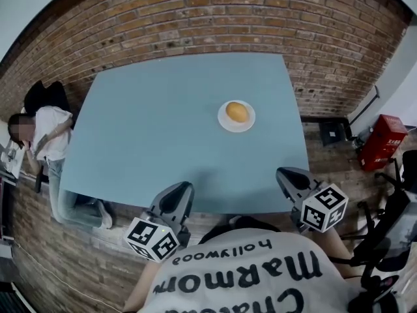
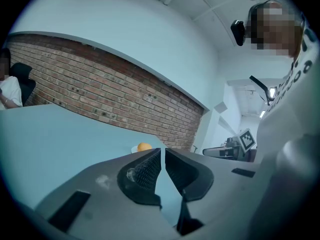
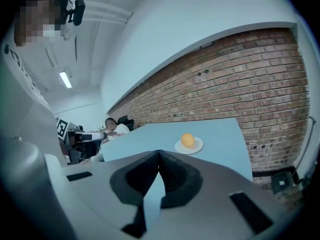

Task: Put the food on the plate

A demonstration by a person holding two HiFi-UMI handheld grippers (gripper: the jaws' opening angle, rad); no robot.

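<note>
A round orange-yellow piece of food (image 1: 237, 111) lies on a small white plate (image 1: 223, 121) on the right half of the light blue table (image 1: 163, 135). Both grippers hover at the table's near edge, well short of the plate. My left gripper (image 1: 184, 188) is shut and holds nothing; its view shows the food (image 2: 144, 146) far off, just past its closed jaws (image 2: 163, 151). My right gripper (image 1: 287, 173) is also shut and empty. Beyond its closed jaws (image 3: 159, 153), the food (image 3: 187, 140) and the plate (image 3: 196, 147) show ahead and slightly to the right.
A person in a white top (image 1: 45, 132) sits at the table's left side. A brick wall (image 1: 260, 18) runs behind the table. A red box (image 1: 383, 142) stands on the floor at the right, and a dark chair frame (image 1: 391, 240) is near my right side.
</note>
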